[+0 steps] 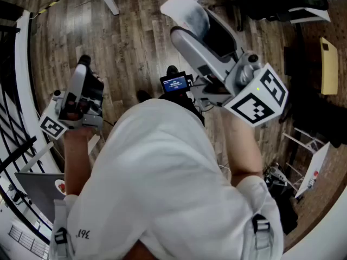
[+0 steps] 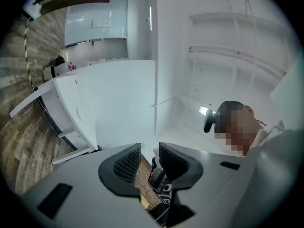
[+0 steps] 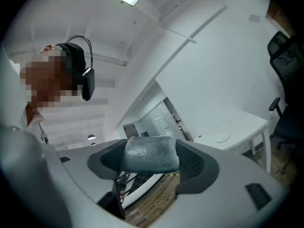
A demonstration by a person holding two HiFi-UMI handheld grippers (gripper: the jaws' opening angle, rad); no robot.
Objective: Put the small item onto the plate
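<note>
Pinching a grey small item (image 3: 149,154) between its jaws, the right hand-held gripper (image 3: 151,157) is raised; the left hand-held gripper (image 2: 149,159) sits slightly spread, empty

Grey mottled small item (image 3: 151,154), black meshed pads (image 3: 191,164), brown plank floor (image 1: 135,37)

The small item (image 3: 149,154), a grey, rough-skinned, rounded slab, lies crosswise and level, clamped between the jaws of the right gripper (image 3: 151,163), just toward 6 o'clock from centre.
</note>
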